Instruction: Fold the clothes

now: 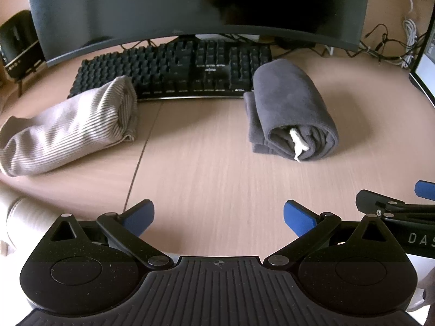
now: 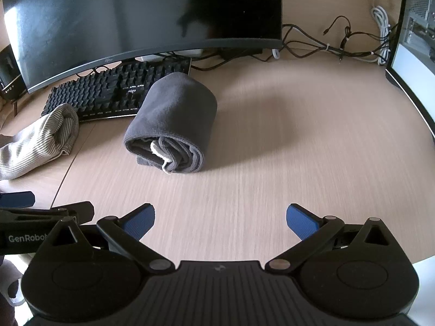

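A dark grey garment [image 1: 291, 108] lies folded into a roll on the wooden desk, with a white drawstring showing at its near end; it also shows in the right wrist view [image 2: 174, 119]. A beige ribbed garment [image 1: 68, 127] lies rolled at the left, also in the right wrist view [image 2: 40, 138]. My left gripper [image 1: 218, 217] is open and empty, low over the desk, well short of both garments. My right gripper [image 2: 220, 218] is open and empty, to the right of the left one, short of the grey roll.
A black keyboard [image 1: 176, 73] lies just behind both garments, under a curved monitor [image 1: 190, 5]. Cables [image 2: 339, 46] run along the back right. A second screen [image 2: 413, 73] stands at the right edge. A small black device [image 1: 16, 46] sits far left.
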{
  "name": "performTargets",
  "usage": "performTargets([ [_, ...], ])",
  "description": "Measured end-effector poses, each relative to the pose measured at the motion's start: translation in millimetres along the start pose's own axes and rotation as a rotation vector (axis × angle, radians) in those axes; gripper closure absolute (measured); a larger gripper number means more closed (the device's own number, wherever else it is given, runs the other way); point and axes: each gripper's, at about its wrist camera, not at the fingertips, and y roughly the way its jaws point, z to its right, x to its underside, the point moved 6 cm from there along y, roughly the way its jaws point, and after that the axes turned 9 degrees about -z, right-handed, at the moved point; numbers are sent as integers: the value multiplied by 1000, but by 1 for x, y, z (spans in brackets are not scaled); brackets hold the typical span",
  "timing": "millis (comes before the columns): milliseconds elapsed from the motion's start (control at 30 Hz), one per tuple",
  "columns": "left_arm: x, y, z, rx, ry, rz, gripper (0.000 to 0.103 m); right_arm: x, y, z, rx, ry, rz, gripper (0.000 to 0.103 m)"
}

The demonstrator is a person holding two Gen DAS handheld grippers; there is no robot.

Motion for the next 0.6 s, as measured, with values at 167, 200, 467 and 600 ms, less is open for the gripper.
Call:
performTargets([
  [167,-1,1,1,2,0,-2,0,-1,0,1,1,-2,-1,0],
  [200,-2,1,2,2,0,-3,0,-1,1,1,1,-2,-1,0],
  [467,-7,5,2,7,-7,-11,0,-7,4,2,1,-6,-3,0],
  [600,-10,8,2,3,-6,-15,0,-10,7,3,1,-6,-8,0],
])
